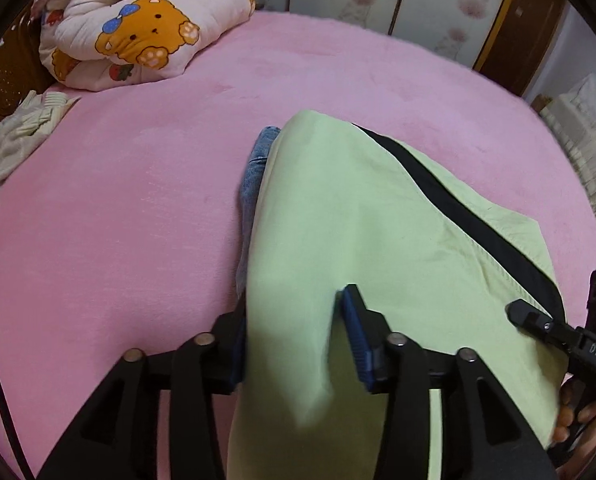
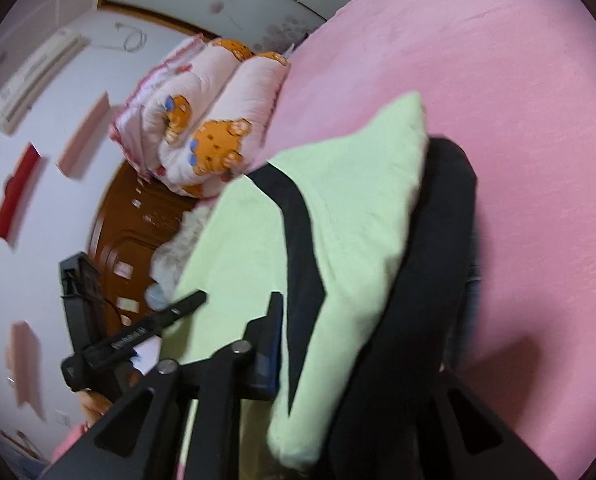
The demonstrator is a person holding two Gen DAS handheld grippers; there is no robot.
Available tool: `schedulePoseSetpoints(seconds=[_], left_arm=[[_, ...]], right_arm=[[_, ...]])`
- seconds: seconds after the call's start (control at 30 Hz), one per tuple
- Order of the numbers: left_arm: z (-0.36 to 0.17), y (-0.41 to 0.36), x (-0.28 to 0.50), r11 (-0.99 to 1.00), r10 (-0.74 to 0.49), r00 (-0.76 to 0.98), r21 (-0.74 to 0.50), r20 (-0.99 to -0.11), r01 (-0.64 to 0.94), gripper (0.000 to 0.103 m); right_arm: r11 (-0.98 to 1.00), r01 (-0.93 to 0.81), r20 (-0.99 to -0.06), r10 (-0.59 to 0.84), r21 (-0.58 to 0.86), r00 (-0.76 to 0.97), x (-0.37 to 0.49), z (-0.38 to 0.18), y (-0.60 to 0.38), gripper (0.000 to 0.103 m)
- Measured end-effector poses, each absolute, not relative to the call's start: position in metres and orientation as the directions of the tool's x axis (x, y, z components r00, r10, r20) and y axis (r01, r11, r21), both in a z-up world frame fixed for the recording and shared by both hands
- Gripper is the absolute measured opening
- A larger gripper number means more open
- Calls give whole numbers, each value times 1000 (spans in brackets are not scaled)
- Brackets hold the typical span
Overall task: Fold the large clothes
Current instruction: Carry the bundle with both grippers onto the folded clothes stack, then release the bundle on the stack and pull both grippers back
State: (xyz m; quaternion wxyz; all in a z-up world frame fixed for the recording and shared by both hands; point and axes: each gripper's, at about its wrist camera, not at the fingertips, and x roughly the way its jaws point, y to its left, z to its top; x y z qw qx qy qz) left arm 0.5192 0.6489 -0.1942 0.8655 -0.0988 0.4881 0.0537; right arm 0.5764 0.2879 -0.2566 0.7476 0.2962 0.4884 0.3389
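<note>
Though straddled by left gripper (image 1: pixel 294 304), jaws parted, lies unpinched: soft pale-green garment (image 1: pixel 338 208) with black band (image 1: pixel 438 200), lumpy, heaped over denim (image 1: pixel 254 172) on plush pink bed (image 1: pixel 138 200). Right gripper (image 2: pixel 338 320) (one finger hidden under black cloth): grip untellable. Beyond, puffy bear-print quilt (image 1: pixel 138 32), floral panels (image 1: pixel 378 0).

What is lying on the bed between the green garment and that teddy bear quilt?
Nothing: in the left wrist view, only bare pink bedsheet stretches between the green garment and the teddy bear quilt.
</note>
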Motion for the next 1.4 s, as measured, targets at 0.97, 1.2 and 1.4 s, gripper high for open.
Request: schedulePoseSetpoints(seconds=[0.97,1.2,1.4], left_arm=[[-209,404,217,878,254,437,16,-863,-479,92],[-153,254,148,908,103,462,-107,-881,-405,92],[-92,142,85,955,46,432,-88,-901,-284,92]], right_arm=[[923,53,-842,321,380,433,194,-258,12,85],[964,37,-890,226,262,397,114,-215,-95,85],[988,-3,-876,136,152,464,45,-152,-161,88]])
